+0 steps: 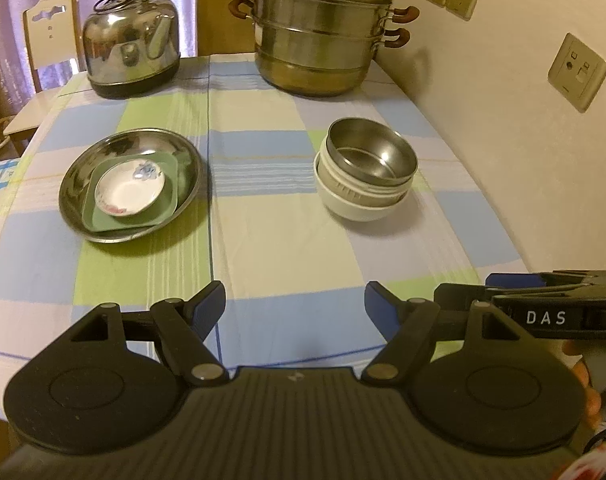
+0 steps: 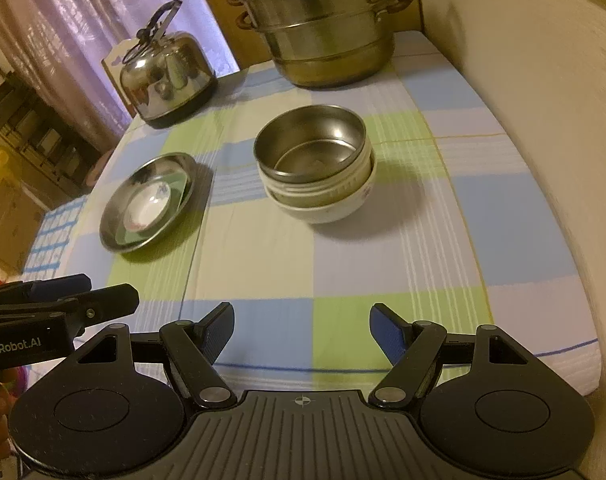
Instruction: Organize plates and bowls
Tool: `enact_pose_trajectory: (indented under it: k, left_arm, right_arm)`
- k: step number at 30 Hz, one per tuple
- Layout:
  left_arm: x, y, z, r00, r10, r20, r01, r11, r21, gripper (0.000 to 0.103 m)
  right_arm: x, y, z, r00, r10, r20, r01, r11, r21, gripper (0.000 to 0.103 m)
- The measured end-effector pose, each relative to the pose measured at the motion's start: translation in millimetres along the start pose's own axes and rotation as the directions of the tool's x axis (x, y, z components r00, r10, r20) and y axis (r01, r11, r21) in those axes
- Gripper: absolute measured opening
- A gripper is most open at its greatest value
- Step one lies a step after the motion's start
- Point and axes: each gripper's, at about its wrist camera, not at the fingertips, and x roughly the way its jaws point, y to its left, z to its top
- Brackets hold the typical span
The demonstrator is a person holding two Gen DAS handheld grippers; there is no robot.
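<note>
Both your grippers hang empty, jaws spread wide, over the table's near edge: left gripper (image 1: 295,304), right gripper (image 2: 301,326). Looks sorted already, so pull away level, touching nothing. The plate stack (image 1: 131,184) sits mid-table toward the left edge, the bowl stack (image 2: 317,164) toward the wall, both well ahead.

The steamer pot (image 1: 319,36) loses its lid top at twelve o'clock in both wrist views. In the stacked bowls (image 2: 317,168), the steel bowl (image 2: 311,146) hides the interiors of the white ones. The green square plate (image 1: 133,196) lies mostly covered by a floral saucer (image 1: 129,192). At four o'clock in the left view, the right gripper (image 1: 543,304) runs off the edge.
</note>
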Motion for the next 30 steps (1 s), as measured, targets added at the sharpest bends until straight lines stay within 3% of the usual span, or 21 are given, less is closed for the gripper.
enact_pose_trajectory:
  k: [15, 30]
  left_arm:
    - [-10.3, 4.8, -25.6, 0.999, 0.028, -0.021, -0.028, 0.999, -0.018, 0.075]
    - [1.0, 38.0, -9.8, 0.999, -0.020, -0.049, 0.021, 1.000, 0.019, 0.075]
  right_arm:
    - [0.4, 13.0, -21.5, 0.999, 0.026, -0.042, -0.028, 0.999, -0.035, 0.075]
    - [21.2, 31.3, -17.8, 0.997, -0.023, -0.071, 0.024, 1.000, 0.016, 0.075]
